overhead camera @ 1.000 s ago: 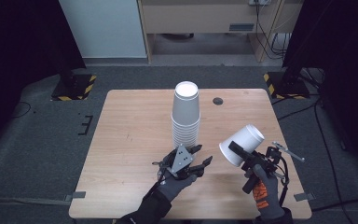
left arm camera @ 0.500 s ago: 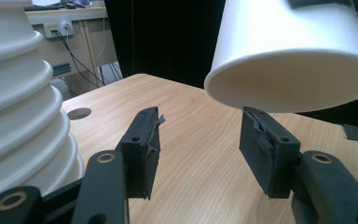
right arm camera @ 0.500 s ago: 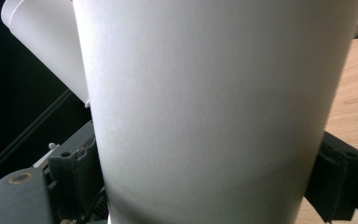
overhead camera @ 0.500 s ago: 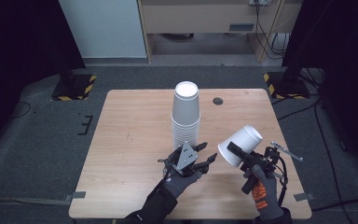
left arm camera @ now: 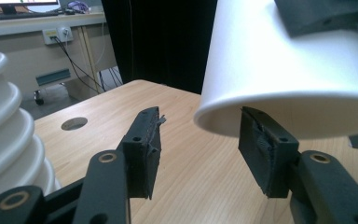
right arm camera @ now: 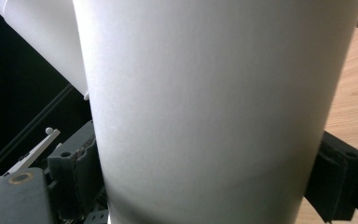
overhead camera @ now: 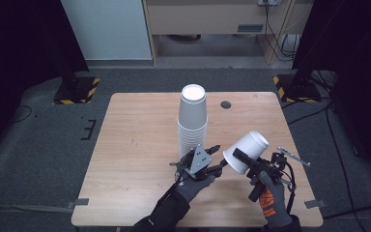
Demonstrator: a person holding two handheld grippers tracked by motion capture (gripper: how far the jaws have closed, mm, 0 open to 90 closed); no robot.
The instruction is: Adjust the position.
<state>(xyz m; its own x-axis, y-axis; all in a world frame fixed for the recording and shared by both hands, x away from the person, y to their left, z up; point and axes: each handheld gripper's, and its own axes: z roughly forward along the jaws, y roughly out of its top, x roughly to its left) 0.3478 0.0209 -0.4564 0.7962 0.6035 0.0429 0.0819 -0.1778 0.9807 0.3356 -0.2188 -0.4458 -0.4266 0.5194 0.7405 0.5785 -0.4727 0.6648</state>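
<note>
Two tools work near the counter's front edge, beside the cup stack. Right tool clamps a tilted white cup; left tool, jaws just narrowing, gapes empty at its rim. Bare wood spreads leftward.

In the right gripper view the white paper cup runs past the top and bottom edges, hiding its rim and base. In the left gripper view the stack of cups is cut by the left edge, and the cup's rim covers the tip of one finger.

No legible text, label, brand or number on the paper cups, worktop or tools.
</note>
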